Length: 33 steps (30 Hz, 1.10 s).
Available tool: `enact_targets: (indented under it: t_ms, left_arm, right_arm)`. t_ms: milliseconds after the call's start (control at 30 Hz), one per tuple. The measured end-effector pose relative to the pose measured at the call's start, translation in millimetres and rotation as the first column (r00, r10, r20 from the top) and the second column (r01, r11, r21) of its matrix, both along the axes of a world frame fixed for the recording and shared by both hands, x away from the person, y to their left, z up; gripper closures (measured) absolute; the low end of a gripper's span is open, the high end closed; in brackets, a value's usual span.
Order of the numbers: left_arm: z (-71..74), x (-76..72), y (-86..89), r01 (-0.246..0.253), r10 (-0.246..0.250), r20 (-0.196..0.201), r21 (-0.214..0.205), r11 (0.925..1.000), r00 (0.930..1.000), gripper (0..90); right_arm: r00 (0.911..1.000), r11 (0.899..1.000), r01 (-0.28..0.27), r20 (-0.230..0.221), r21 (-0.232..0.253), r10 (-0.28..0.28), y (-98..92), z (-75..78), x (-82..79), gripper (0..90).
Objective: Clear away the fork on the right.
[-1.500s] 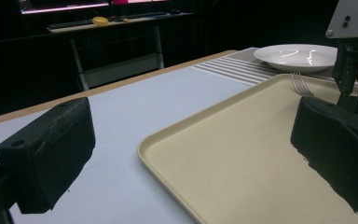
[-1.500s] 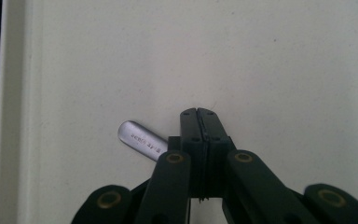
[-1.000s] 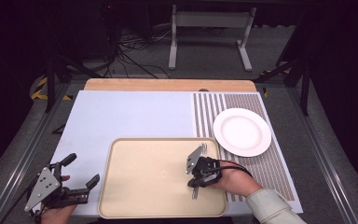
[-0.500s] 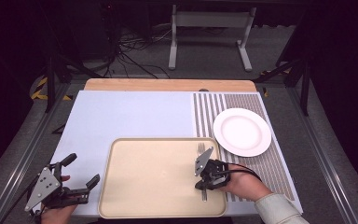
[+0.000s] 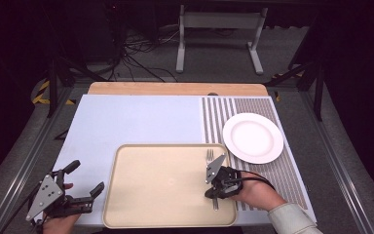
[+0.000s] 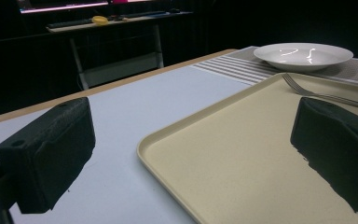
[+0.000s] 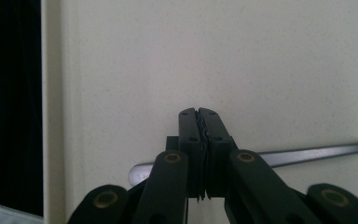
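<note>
Down at the near edge of the table, the left gripper point(image 5: 85, 192) is waiting just left of the tray point(image 5: 141, 204). Its jaws are standing wide apart with nothing between them, maybe because this hand has no job right now.

On the right side of the tray, the right gripper point(image 5: 213, 194) is pointing down at the fork point(image 5: 210, 157). In the right gripper view its jaws are looking pressed tight together, and the fork's handle point(image 7: 317, 153) is running across behind them. Whether they are pinching the fork or just sitting over it, I cannot tell. The fork is lying flat on the tray close to the right rim, with its prongs pointing away from the person.

Farther off, a white plate point(image 5: 252, 137) is sitting on a striped mat point(image 5: 214, 114), just past the tray's far right corner. It is close, maybe so the fork can go beside it.
</note>
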<state>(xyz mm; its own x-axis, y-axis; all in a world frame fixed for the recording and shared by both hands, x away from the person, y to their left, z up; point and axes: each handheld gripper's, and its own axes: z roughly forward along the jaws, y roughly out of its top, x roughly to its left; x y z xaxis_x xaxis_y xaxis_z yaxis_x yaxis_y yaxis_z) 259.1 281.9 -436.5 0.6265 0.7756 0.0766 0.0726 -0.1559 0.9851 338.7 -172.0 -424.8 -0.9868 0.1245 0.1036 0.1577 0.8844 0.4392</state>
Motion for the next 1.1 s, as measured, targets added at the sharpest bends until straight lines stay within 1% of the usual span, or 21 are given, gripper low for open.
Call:
enact_targets:
  t_ms: [67,100,133,200,233,333,400,467,533,600,633,667,700,733,767,800,833,867,933,967,1100]
  left_arm:
    - [0.1,0.0,0.0,0.001,-0.001,0.002,-0.002,1.0000,1.0000,0.7]
    - [0.1,0.0,0.0,0.001,-0.001,0.002,-0.002,1.0000,1.0000,0.7]
    - [0.1,0.0,0.0,0.000,0.000,0.003,-0.002,1.0000,1.0000,0.7]
    - [0.0,-0.1,-0.1,0.000,0.000,0.002,-0.004,1.0000,1.0000,0.7]
    - [0.0,-0.1,-0.1,0.001,-0.001,0.002,-0.005,1.0000,1.0000,0.7]
    - [-0.2,-0.2,0.2,-0.001,0.001,0.003,-0.003,1.0000,1.0000,0.7]
    - [0.1,-0.2,0.5,-0.002,0.002,-0.001,-0.004,1.0000,1.0000,0.7]
    - [-0.2,-0.1,-0.2,-0.001,0.001,0.005,-0.008,1.0000,1.0000,0.7]
    - [-0.3,-0.4,-0.3,-0.001,0.001,-0.002,-0.002,1.0000,1.0000,0.7]
    - [0.0,-0.2,-0.3,0.000,0.000,0.004,-0.008,1.0000,1.0000,0.7]
    - [0.0,-0.4,-0.3,0.000,0.000,0.003,-0.007,1.0000,1.0000,0.7]
    - [0.0,-0.4,-0.3,0.000,0.000,0.003,-0.007,1.0000,1.0000,0.7]
    - [-0.2,-0.3,-0.3,0.000,0.000,0.003,-0.006,1.0000,1.0000,0.7]
    - [0.0,-0.3,-0.1,-0.001,0.001,-0.001,-0.003,1.0000,1.0000,0.7]
    - [0.0,-0.2,0.0,-0.001,0.001,-0.001,-0.004,1.0000,1.0000,0.7]
    - [0.0,-0.2,-0.1,-0.001,0.001,-0.001,-0.004,1.0000,1.0000,0.7]
    - [0.0,-0.2,-0.1,-0.001,0.001,0.001,-0.002,1.0000,1.0000,0.7]
    - [-0.1,-0.2,-0.1,-0.001,0.001,0.001,-0.003,1.0000,1.0000,0.7]
    - [-0.1,-0.2,0.0,-0.001,0.001,-0.001,-0.003,1.0000,1.0000,0.7]
    - [-0.1,-0.2,0.1,-0.002,0.002,-0.001,-0.003,1.0000,1.0000,0.7]
    - [-0.1,-0.2,0.1,-0.002,0.002,0.000,-0.004,1.0000,1.0000,0.7]
  right_arm:
    - [0.9999,1.000,0.014,0.009,0.009,-0.014,-0.4,2.9,-0.9,87.2]
    - [0.9997,1.000,0.008,0.021,0.029,-0.008,-0.6,5.5,-0.7,85.3]
    - [0.9997,1.000,0.008,0.021,0.029,-0.008,-0.6,5.5,-0.7,85.3]
    - [0.9990,0.999,0.016,0.040,0.050,-0.018,-1.3,9.6,-2.0,81.3]
    - [0.9990,0.998,0.018,0.041,0.054,-0.020,-1.8,11.5,-2.4,79.3]
    - [0.9962,0.996,0.037,0.075,0.083,-0.043,-4.8,17.1,-2.8,65.8]
    - [0.9935,0.992,0.054,0.094,0.115,-0.065,-8.6,22.4,-3.1,56.5]
    - [0.9898,0.986,0.077,0.107,0.148,-0.093,-12.9,27.3,-3.4,48.1]
    - [0.9793,0.973,0.115,0.142,0.201,-0.145,-19.8,33.7,-4.3,38.9]
    - [0.9715,0.962,0.129,0.163,0.241,-0.172,-25.9,38.0,-5.0,34.5]
    - [0.9633,0.953,0.145,0.182,0.267,-0.198,-30.7,40.8,-6.0,31.7]
    - [0.9633,0.953,0.145,0.182,0.267,-0.198,-30.7,40.8,-6.0,31.7]
    - [0.9577,0.945,0.155,0.191,0.288,-0.215,-35.0,42.8,-6.4,30.0]
    - [0.9492,0.933,0.171,0.201,0.318,-0.242,-41.6,45.6,-7.4,28.6]
    - [0.9427,0.922,0.184,0.205,0.339,-0.264,-45.9,47.2,-8.3,27.3]
    - [0.9338,0.911,0.198,0.213,0.361,-0.288,-51.1,49.1,-9.4,25.8]
    - [0.9304,0.906,0.202,0.216,0.371,-0.296,-54.4,50.1,-10.1,25.1]
    - [0.9231,0.897,0.214,0.220,0.388,-0.315,-59.4,51.8,-11.4,23.8]
    - [0.9136,0.884,0.225,0.226,0.410,-0.338,-66.1,53.4,-13.1,23.1]
    - [0.9086,0.876,0.233,0.227,0.423,-0.351,-69.8,54.2,-14.1,22.3]
    - [0.8897,0.839,0.254,0.224,0.482,-0.398,-83.5,56.2,-17.9,19.5]
